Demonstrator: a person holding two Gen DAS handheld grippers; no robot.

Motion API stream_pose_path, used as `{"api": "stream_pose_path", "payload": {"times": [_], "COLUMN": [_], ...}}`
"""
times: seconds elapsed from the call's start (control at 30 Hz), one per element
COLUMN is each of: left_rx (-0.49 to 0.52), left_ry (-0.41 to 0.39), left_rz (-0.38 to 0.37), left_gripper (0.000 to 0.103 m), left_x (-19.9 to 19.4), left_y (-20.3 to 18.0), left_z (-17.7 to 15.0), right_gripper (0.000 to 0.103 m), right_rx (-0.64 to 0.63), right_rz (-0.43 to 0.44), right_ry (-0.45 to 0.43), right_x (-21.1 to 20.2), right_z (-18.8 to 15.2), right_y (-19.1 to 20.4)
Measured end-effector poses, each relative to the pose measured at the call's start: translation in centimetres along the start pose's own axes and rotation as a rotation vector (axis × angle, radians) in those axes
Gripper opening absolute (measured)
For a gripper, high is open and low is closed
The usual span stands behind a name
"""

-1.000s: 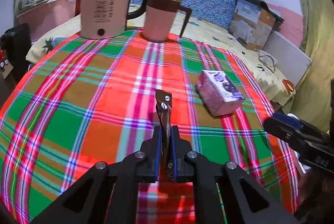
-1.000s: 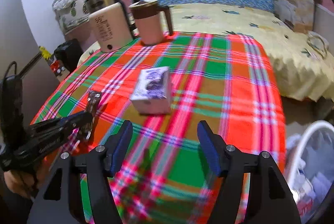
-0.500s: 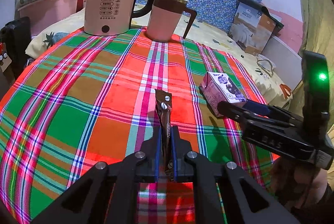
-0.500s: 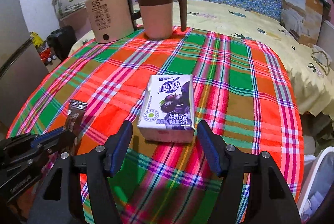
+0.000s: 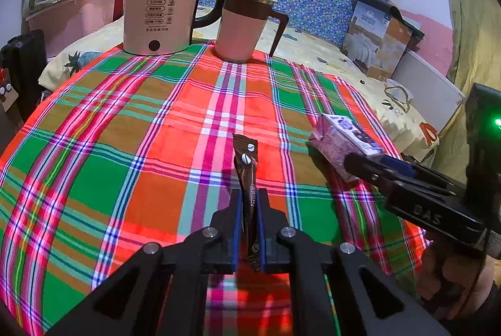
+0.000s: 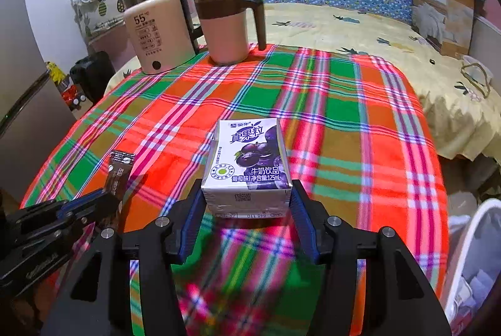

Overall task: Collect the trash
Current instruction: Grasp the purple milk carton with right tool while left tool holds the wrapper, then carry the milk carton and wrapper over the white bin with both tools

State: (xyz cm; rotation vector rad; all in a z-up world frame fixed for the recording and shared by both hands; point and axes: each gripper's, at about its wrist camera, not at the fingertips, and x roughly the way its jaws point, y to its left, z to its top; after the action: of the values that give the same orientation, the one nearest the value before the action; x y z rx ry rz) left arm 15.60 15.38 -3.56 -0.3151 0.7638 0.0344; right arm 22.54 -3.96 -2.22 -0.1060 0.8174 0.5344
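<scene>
The carton [image 6: 247,167] lies at frame centre on the plaid cloth [image 6: 344,123], between my right gripper [image 6: 245,217] pads, whose jaws are closing on it, not clearly pressing yet. At lower left my left gripper [image 6: 94,204] is clamped on a brown sachet [image 6: 119,173].

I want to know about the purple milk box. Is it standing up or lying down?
Lying down. The milk box lies flat on the checked cloth, printed front facing up.

Kettle [image 6: 158,35] and mug [image 6: 227,24] block the tablecloth's [image 6: 344,129] far edge; its middle lies open
</scene>
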Motion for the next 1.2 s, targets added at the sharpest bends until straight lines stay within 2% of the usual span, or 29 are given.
{"api": "stream_pose_path", "payload": {"times": [0.33,0.6,1.2], "left_rx": [0.052,0.116,0.265], "left_ry": [-0.005,-0.001,0.031], "left_rz": [-0.016,-0.061,-0.194], "left_gripper": [0.01,0.01,0.01], "left_x": [-1.6,-2.7,-2.7], "left_y": [-3.6,-7.7,-17.1], "left_z": [-0.9,-1.9,-3.6], "right_gripper": [0.055,0.055,0.055], "right_rx": [0.062,0.105,0.272], "right_rz": [0.014,-0.003,-0.121], "right_ry": [-0.047,-0.086,-0.143], "right_x": [-4.6,-7.9,-13.0], "right_z": [-2.4,-3.9,-8.4], "right_y": [-2.5,-4.3,-10.9]}}
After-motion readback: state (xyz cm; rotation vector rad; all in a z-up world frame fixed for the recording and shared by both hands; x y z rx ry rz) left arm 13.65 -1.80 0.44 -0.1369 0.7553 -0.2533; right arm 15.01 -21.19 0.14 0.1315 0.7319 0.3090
